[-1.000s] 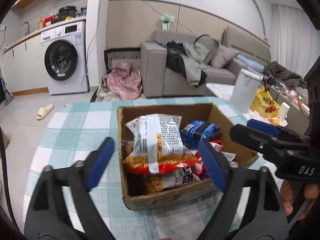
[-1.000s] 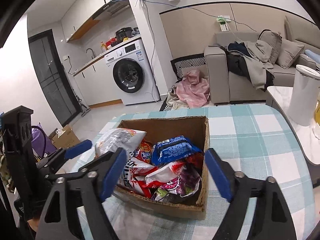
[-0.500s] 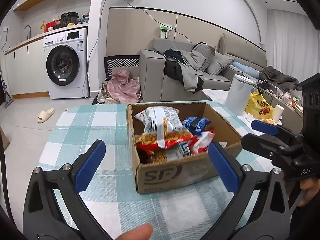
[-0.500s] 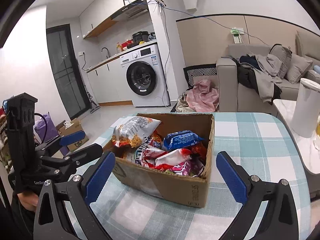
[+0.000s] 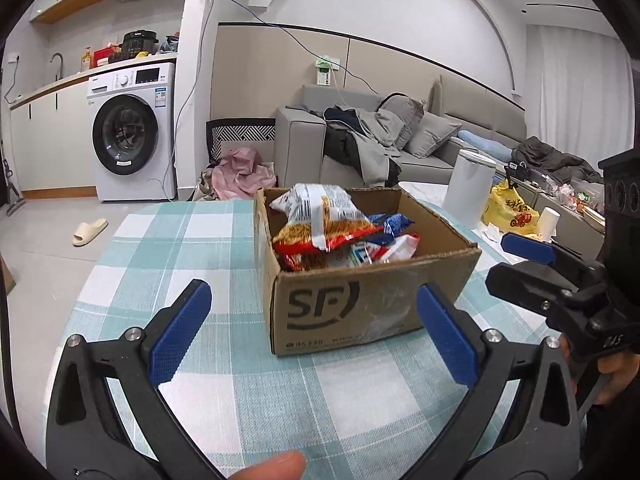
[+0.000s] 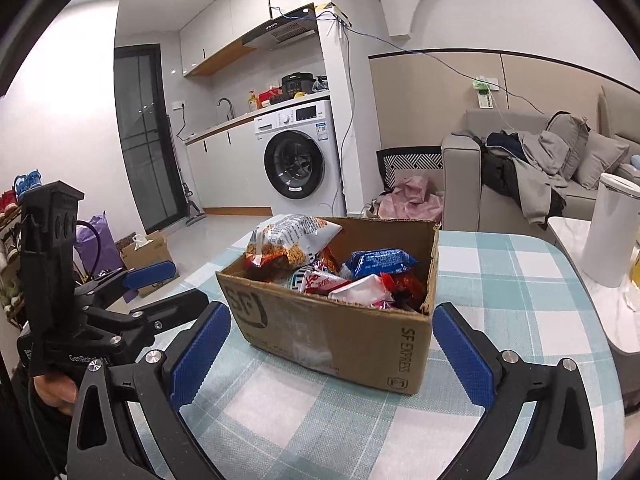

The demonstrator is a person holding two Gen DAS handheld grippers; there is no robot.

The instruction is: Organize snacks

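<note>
From the left wrist view we see our left tool (image 5: 312,332) spread wide w/ nothing between its blue pads (image 5: 180,332); its jaws have just been opening. The cardboard box (image 5: 360,304) sits on the checked counter (image 5: 160,248) straight ahead of the tool, slightly right of its centre line, clear of both pads. The box is open-topped & stuffed w/ snacks: a noodle bag (image 5: 320,220) stands tallest at the box's far-left side, a blue pack (image 5: 394,222) behind it to the right. Our right tool (image 5: 528,256) shows at the right edge, beside the box & apart from it. A fingertip (image 5: 276,465) pokes in at the bottom edge. From the right wrist view our right tool (image 6: 332,360) is also spread wide, holding nothing, jaws likewise just been opening. The cardboard box (image 6: 340,336) is dead ahead, its near corner between the pad lines but not touching either pad. The noodle bag (image 6: 288,240) leans at the box's far-left, the blue pack (image 6: 380,260) right of it. Our left tool (image 6: 160,284) sits to the left, near the box's left face; a hand (image 6: 54,390) grips its handle.
</note>
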